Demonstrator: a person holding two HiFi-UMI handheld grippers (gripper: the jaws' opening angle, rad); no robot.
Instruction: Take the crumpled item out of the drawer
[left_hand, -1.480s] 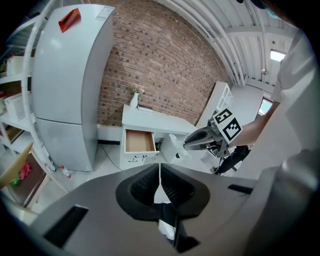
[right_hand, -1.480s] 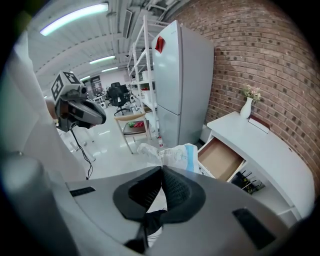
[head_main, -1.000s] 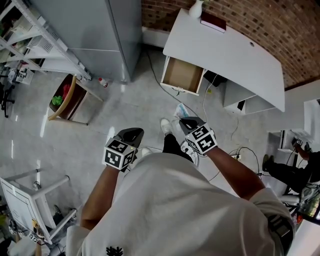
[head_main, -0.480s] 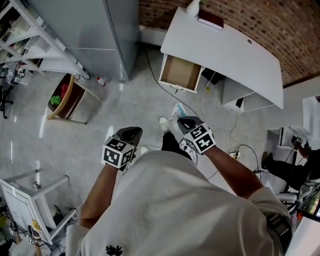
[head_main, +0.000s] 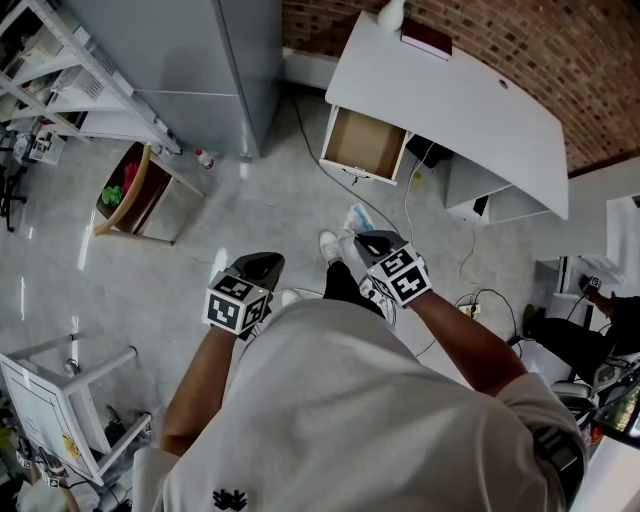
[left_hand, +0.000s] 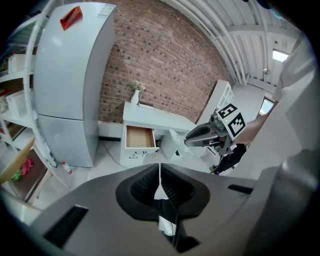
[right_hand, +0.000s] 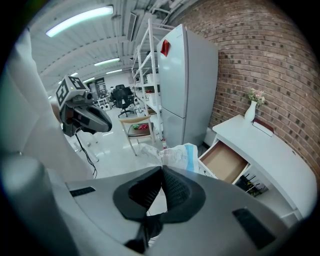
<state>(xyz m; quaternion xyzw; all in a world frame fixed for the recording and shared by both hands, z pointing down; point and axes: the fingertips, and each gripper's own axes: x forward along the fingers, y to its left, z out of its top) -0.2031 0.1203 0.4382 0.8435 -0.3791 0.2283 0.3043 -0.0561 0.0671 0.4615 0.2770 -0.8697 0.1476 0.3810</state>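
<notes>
Right tongs (right_hand: 161, 168) pinch crumpled item (right_hand: 176, 154) | left tongs (left_hand: 159, 169) closed | drawer (head_main: 365, 146) open

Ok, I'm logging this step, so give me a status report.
Left gripper shut, empty. Right gripper shut on crumpled item, held well clear of the drawer. Drawer open, looks bare inside. Nothing in the way.

No word, brand or number can be read anywhere. The marker cube (head_main: 238, 303) on the left tool (left_hand: 160, 167) and the cube (head_main: 402, 277) on the right tool (right_hand: 162, 169) carry only black-and-white square patterns, no letters. The red sticker (left_hand: 70, 16) on the fridge shows no legible print. The crumpled item (right_hand: 176, 153) bears faint grey printing beside a blue band, too blurred to read. Dark marks on the drawer (left_hand: 136, 155) front and a black emblem (head_main: 228, 500) on the shirt cannot be made out.
</notes>
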